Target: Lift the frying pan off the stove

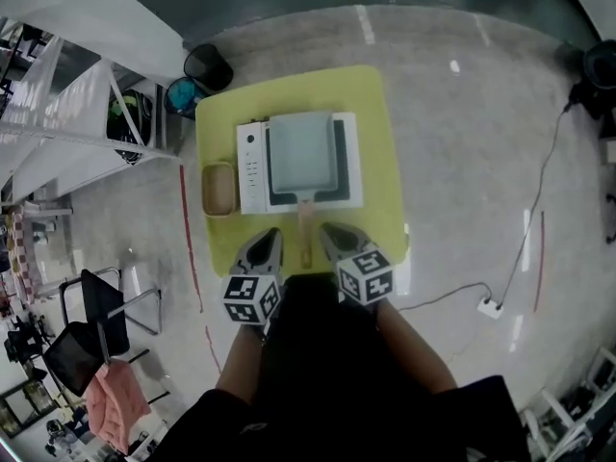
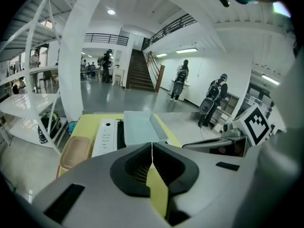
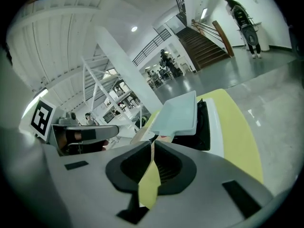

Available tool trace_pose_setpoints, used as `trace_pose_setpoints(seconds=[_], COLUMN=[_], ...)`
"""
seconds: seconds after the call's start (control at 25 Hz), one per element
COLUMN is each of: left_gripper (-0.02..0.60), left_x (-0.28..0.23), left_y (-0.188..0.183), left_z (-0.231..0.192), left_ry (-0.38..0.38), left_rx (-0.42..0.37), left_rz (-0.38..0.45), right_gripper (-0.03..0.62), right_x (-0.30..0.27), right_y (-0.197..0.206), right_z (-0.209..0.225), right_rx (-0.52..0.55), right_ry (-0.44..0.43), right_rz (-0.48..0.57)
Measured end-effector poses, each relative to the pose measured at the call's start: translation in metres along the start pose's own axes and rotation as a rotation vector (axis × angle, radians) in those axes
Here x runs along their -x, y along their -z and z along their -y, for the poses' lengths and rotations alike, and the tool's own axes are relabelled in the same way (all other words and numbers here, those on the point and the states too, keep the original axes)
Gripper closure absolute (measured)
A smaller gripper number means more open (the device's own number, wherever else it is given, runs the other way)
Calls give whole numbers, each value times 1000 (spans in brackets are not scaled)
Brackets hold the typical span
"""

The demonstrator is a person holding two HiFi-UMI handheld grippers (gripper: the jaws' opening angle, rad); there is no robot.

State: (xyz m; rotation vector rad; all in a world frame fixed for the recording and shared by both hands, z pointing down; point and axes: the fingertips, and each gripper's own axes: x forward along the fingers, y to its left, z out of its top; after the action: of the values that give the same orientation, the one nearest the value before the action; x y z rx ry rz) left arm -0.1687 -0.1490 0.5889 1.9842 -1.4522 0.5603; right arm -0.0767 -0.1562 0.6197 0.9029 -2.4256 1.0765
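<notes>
Left gripper (image 2: pixel 152 144), jaws together, hides pan handle (image 1: pixel 305 231) seen overhead

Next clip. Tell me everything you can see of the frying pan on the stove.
The rectangular pale grey-blue frying pan has low raised walls and looks empty. It sits flat on the white stove, which stands on the yellow table. Its light wooden handle points toward the person and runs between the left gripper and the right gripper. Both have their jaws together, and neither appears to touch it.
</notes>
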Motion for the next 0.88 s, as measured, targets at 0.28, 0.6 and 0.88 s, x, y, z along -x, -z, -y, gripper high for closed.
trace_pose_setpoints(seconds=[0.28,0.6,0.88], left_gripper=[535,535,535], left_x=[-27,-36,-33], left_y=[2,1,4], left_z=[3,-6,-26], left_ry=[74,110,88], left_rx=[-76,-110,-97], left_rz=[-67,-88,-91], right_gripper=[528,408,376], right_x=[-13,-34,-57], right_y=[7,9,18], right_z=[10,17,24], right_rx=[-238,-406,-503], right_ry=[-56,-100,-118], right_rz=[50,70,56])
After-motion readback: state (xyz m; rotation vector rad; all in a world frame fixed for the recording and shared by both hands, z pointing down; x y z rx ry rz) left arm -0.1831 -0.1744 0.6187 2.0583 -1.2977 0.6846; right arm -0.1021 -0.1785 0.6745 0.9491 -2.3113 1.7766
